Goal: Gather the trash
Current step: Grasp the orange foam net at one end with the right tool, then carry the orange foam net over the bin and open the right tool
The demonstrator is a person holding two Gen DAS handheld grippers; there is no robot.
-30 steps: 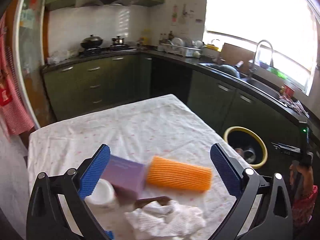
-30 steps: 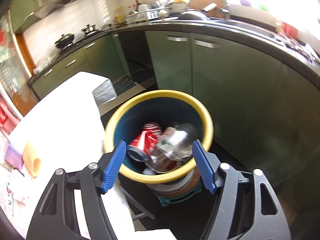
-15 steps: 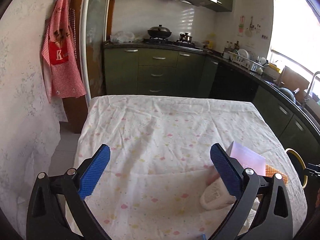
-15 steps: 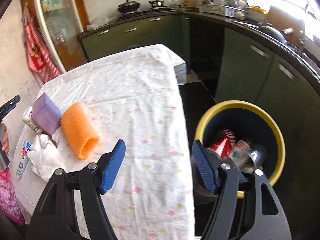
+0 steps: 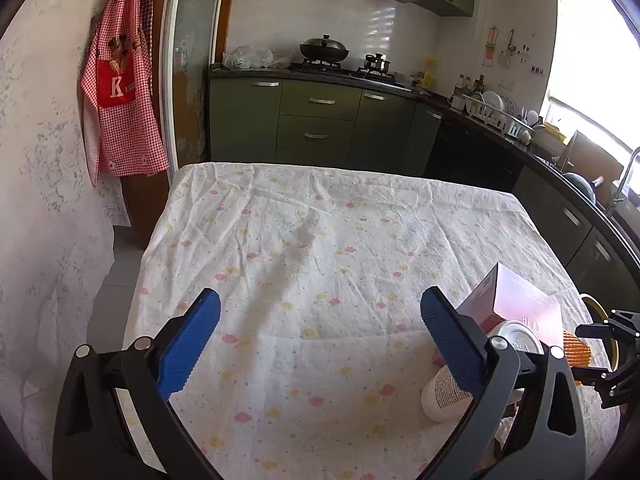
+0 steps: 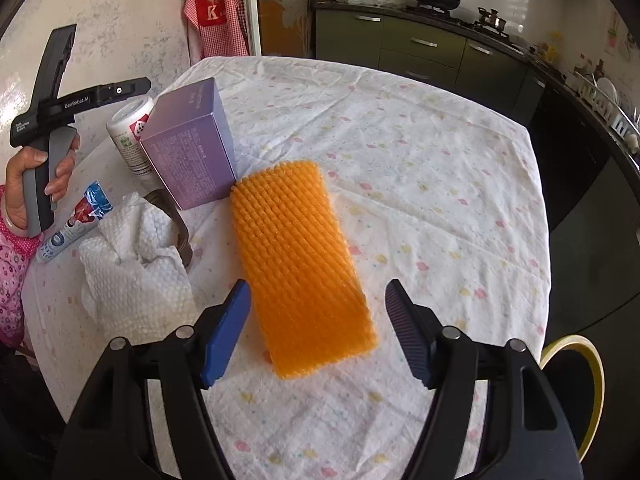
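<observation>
The right gripper (image 6: 318,326) points down at the worktop (image 6: 420,168), which is covered by a flower-print cloth. Its fingers (image 6: 224,336) stand wide apart and hold nothing. The near end of an orange foam net (image 6: 298,260) lies flat on the cloth between them, clear of both fingers.

Left of the net, a purple box (image 6: 192,148) stands on the cloth, its lower corner just beside the net's far end. A white bottle (image 6: 130,132) lies behind the box. A crumpled white tissue (image 6: 132,268) lies near the net's left edge, and a tube (image 6: 74,222) lies beside the tissue.

The left gripper (image 5: 320,336) hangs over bare cloth, fingers (image 5: 188,344) wide apart and empty; the box (image 5: 516,300) and bottle (image 5: 448,392) lie to its right.

A yellow bin rim (image 6: 580,380) shows beyond the worktop's right edge.
</observation>
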